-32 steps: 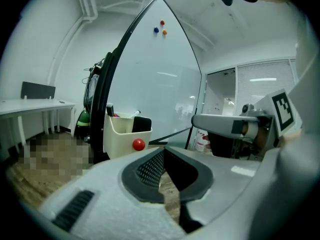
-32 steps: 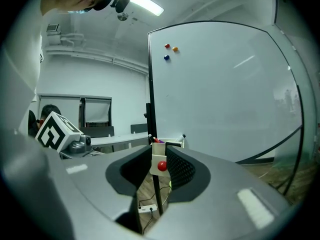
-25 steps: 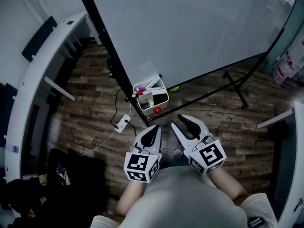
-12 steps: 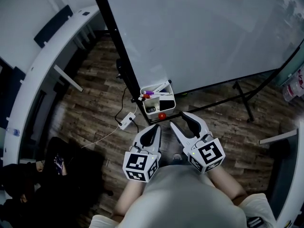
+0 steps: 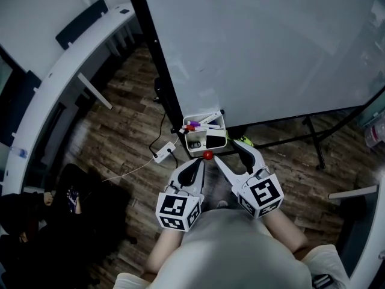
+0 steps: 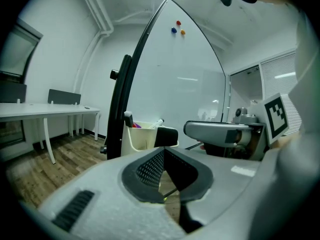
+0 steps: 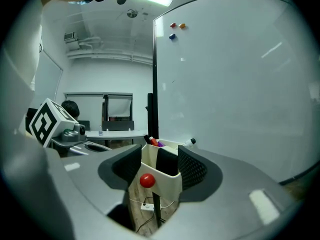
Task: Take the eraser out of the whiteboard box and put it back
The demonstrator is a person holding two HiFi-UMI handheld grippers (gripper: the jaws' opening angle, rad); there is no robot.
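Left gripper (image 5: 195, 163) is nearest, low at centre. Its jaws are closed tip to tip with nothing between them; the left gripper view (image 6: 164, 155) shows only a sliver of floor behind the pads.

Right gripper (image 5: 232, 152) is just beside it on the right. Its jaws are apart and have just been opening. Nothing is clamped and both pads are bare in the right gripper view (image 7: 157, 165).

The box (image 5: 196, 144) is lined up in that gap. It is cream and hangs at the bottom edge of the whiteboard (image 5: 271, 53), by the black frame post. I can't tell whether its front wall is already between the tips or just ahead of them.

A red knob (image 5: 207, 155) is on the front of the box, close to the right gripper's inner jaw tip. I can't tell from the head view whether they touch. In the right gripper view the knob (image 7: 146, 180) sits low between the jaws.

The eraser (image 5: 215, 140) is inside the box, a dark block standing in the right-hand part. It also shows in the right gripper view (image 7: 167, 162) and the left gripper view (image 6: 166, 136). Neither gripper is on it.

Markers (image 5: 194, 124) are in the back of the box, with their caps sticking out to the left.

A white power strip (image 5: 162, 154) lies on the wood floor (image 5: 120, 143) left of the box, with a cable running off it.

Further back, a long white desk (image 5: 57, 83) curves along the left side. Three small magnets (image 7: 173, 25) sit high on the whiteboard.
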